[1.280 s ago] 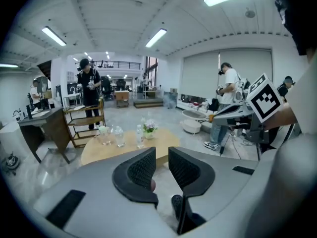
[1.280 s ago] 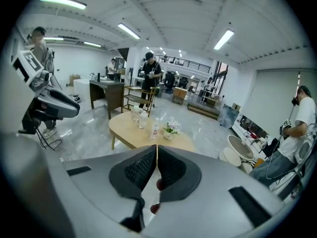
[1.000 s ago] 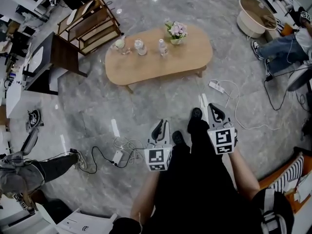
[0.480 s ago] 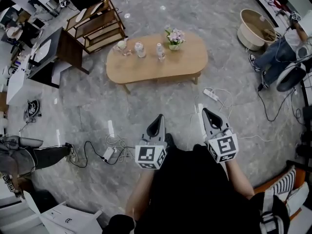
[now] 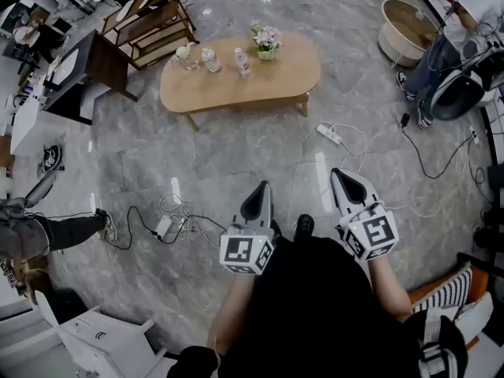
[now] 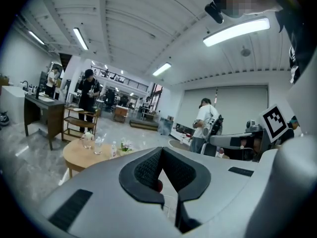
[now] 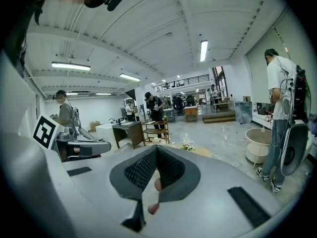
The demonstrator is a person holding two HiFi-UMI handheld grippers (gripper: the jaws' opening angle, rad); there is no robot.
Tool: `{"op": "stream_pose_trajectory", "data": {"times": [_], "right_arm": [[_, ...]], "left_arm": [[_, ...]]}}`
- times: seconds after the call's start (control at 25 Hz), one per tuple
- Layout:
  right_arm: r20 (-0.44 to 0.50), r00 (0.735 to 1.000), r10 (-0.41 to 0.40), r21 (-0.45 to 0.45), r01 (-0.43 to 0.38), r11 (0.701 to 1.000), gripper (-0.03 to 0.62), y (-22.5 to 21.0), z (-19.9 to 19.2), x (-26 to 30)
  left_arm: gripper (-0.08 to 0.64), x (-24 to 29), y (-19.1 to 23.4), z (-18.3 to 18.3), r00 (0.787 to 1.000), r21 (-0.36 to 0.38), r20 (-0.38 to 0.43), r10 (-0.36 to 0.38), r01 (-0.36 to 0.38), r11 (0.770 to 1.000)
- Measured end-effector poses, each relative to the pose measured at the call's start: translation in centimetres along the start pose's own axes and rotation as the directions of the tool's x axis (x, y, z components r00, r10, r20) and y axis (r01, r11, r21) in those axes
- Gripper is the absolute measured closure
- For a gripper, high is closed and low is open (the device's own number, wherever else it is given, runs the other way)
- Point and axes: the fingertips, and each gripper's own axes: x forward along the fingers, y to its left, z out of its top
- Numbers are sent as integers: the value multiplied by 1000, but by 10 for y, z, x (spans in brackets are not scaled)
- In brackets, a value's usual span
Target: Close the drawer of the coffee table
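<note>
The drawer itself shows in no view. The oval wooden bench [image 5: 236, 85] stands well ahead of you across the grey floor [image 5: 197, 160], and from above its near edge shows nothing jutting out, so you cannot tell whether the drawer is out or in. Bottles [image 5: 209, 59] and a small flower pot [image 5: 266, 41] stand on its top. A power strip [image 5: 331, 134] and loose cables lie on the floor between you and it.

Your left tool [image 5: 260, 195] and right tool [image 5: 344, 181] both have their jaws closed together on nothing and point toward the bench, far from touching it.

This fits standing off with a drawer yet to be pushed in, or standing back from one already home. Only a sight of the bench's side would settle which.
</note>
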Motion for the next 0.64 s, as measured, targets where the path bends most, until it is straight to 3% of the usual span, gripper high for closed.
{"op": "stream_pose_trajectory", "data": {"times": [0.32, 0.64], "right_arm": [[-7, 1000, 23, 20, -23, 1000, 580, 3, -20, -39], [16, 1000, 19, 18, -19, 1000, 580, -7, -19, -71]], "left_arm": [[545, -29, -26, -14, 1000, 4, -16, 25, -25, 1000], [546, -32, -60, -15, 1000, 26, 2, 0, 0, 1000]]}}
